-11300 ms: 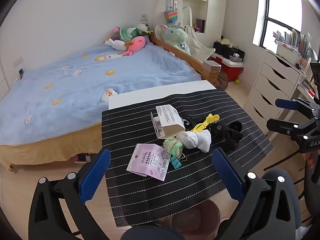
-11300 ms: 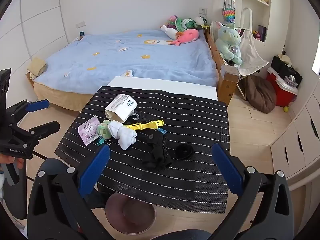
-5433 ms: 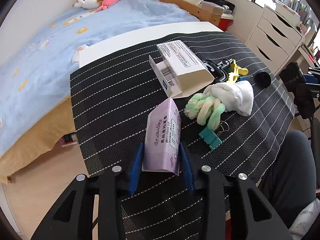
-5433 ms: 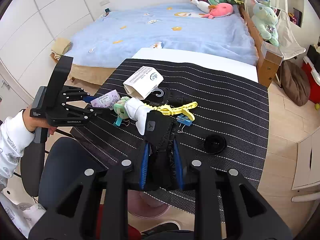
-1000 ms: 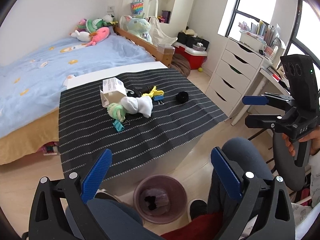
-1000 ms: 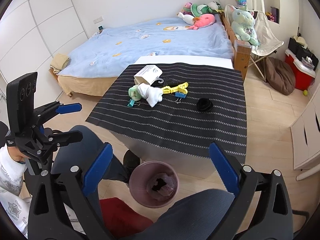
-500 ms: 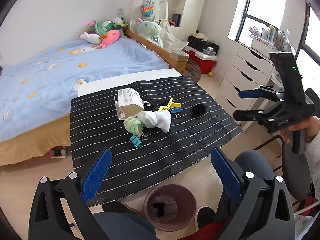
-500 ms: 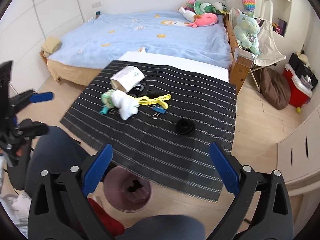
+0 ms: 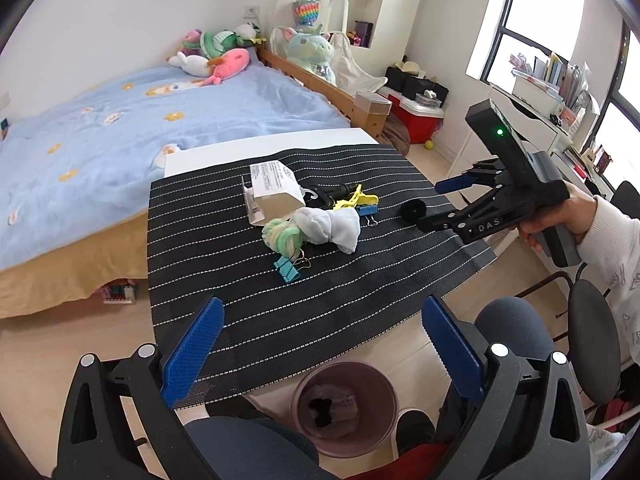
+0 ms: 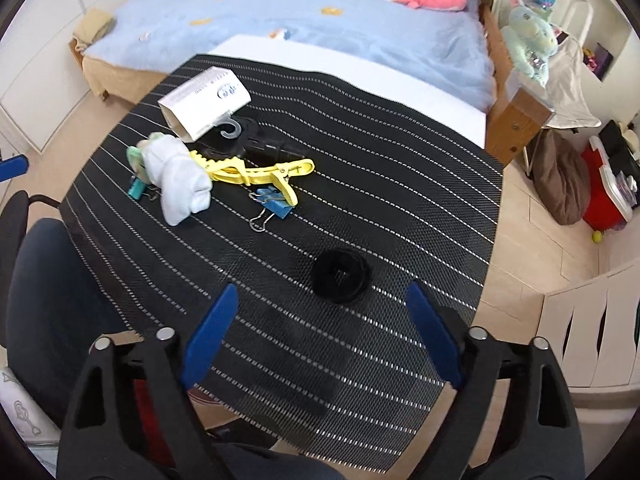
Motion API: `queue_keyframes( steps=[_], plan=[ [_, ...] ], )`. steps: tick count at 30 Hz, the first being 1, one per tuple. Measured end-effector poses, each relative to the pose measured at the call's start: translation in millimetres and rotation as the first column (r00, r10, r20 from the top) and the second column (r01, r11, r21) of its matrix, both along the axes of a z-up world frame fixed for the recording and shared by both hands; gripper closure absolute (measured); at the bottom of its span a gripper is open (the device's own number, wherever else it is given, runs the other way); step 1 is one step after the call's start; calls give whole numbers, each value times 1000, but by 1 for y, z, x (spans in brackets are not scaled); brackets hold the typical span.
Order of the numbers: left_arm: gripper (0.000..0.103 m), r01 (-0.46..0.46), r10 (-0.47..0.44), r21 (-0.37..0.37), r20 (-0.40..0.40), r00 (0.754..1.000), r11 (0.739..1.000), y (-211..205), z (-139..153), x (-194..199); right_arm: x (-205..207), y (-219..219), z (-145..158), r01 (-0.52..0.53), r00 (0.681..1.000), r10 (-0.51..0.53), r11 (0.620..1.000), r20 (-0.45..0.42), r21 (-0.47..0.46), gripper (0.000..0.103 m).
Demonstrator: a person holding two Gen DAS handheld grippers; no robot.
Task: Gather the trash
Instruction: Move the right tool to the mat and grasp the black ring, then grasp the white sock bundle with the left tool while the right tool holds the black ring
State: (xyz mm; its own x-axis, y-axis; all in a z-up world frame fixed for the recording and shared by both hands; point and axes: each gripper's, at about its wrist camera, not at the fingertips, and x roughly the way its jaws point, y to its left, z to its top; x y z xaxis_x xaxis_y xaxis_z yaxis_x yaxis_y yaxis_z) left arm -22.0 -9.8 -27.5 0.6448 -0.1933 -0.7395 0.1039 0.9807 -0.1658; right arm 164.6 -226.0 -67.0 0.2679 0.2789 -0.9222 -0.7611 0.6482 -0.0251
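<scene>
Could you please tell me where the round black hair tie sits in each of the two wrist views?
Left wrist view: black hair tie right of centre, just left of the right tongs.
Right wrist view: hair tie lower centre, on the mat.
Shared landmark: yellow clip.

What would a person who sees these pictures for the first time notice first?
First, the black striped mat on the table, with a small heap at its far left: a white box, a white sock and a yellow clip. A black round thing lies alone just ahead of the open right gripper. A pink bin stands on the floor below the table's near edge.
</scene>
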Motion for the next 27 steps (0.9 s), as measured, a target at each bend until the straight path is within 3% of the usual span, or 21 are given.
queue_keyframes(
  steps=[16, 27],
  plan=[
    [8, -22, 21, -23, -20, 1000, 999, 8, -10, -2, 10, 7, -20, -6, 1000, 5, 998, -8, -56, 69],
    [8, -19, 19, -21, -21, 1000, 1000, 6, -12, -1, 0, -1, -4, 33, 999, -33, 999, 3, 23, 74]
  ],
)
